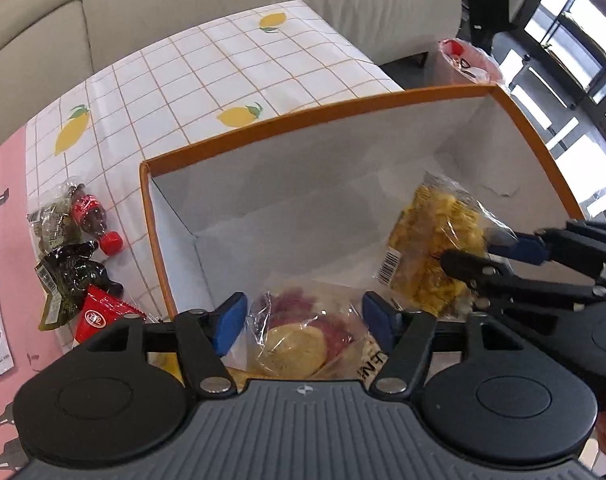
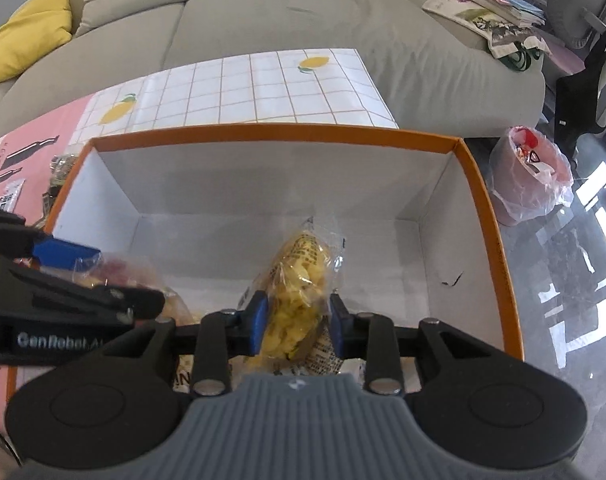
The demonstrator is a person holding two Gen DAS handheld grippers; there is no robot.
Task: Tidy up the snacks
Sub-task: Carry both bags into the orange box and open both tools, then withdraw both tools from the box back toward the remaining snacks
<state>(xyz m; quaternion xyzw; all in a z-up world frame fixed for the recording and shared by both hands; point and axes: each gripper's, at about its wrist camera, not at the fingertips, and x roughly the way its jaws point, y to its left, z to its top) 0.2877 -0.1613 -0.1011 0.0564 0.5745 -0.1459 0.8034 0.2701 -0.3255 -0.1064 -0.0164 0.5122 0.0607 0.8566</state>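
Snack bags are seen inside the orange-rimmed box; a yellow snack bag is clamped by the right gripper, angled down, while at nine o'clock the left gripper is held apart around a mixed chip bag.

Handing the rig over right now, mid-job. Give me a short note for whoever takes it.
Left gripper: open, mixed chip bag loose between its pads, low in the orange-rimmed box.
Right gripper: pads against the yellow snack bag, inside the box.
Done: both bags are in the box.
Left: free the yellow bag, then fetch the small cola bottle, dark packets and red packet lying on the table left of the box.
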